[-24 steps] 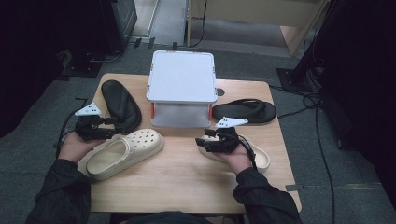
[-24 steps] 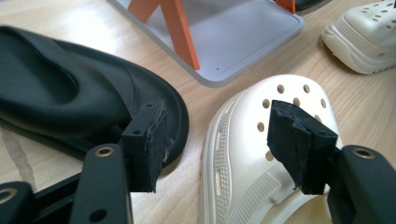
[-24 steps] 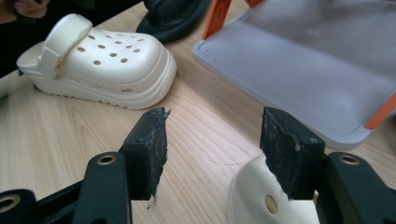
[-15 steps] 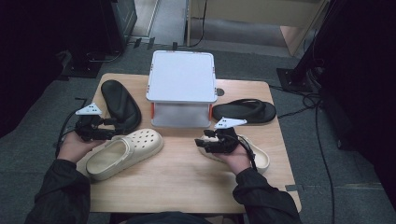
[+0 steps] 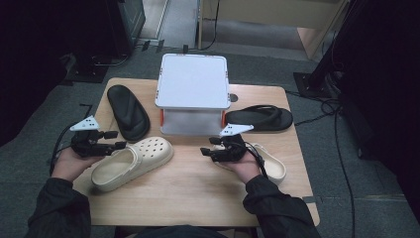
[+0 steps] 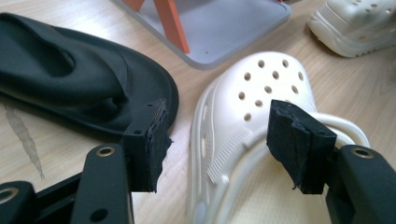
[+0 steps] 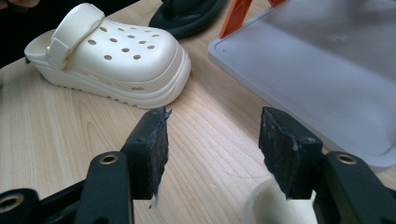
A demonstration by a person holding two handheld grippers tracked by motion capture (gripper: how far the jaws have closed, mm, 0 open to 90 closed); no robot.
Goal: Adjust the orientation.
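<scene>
A cream clog (image 5: 132,162) lies at the left front of the wooden table (image 5: 198,198), toe toward the middle. My left gripper (image 5: 116,139) is held at its left side, open. In the left gripper view the clog (image 6: 254,91) shows between the gripper's (image 6: 224,144) spread jaws, with the right jaw over the strap; I cannot tell whether they touch. A second cream clog (image 5: 271,162) lies partly under the right hand. My right gripper (image 5: 207,146) points left over bare table, open with nothing between its jaws (image 7: 212,149). The first clog (image 7: 112,56) lies ahead of it.
A white two-level rack (image 5: 192,82) with orange legs stands at the back middle; its base plate (image 7: 327,70) lies close by the right gripper. A black sandal (image 5: 128,111) lies at back left, a black flip-flop (image 5: 258,118) at back right. Cables trail off both table sides.
</scene>
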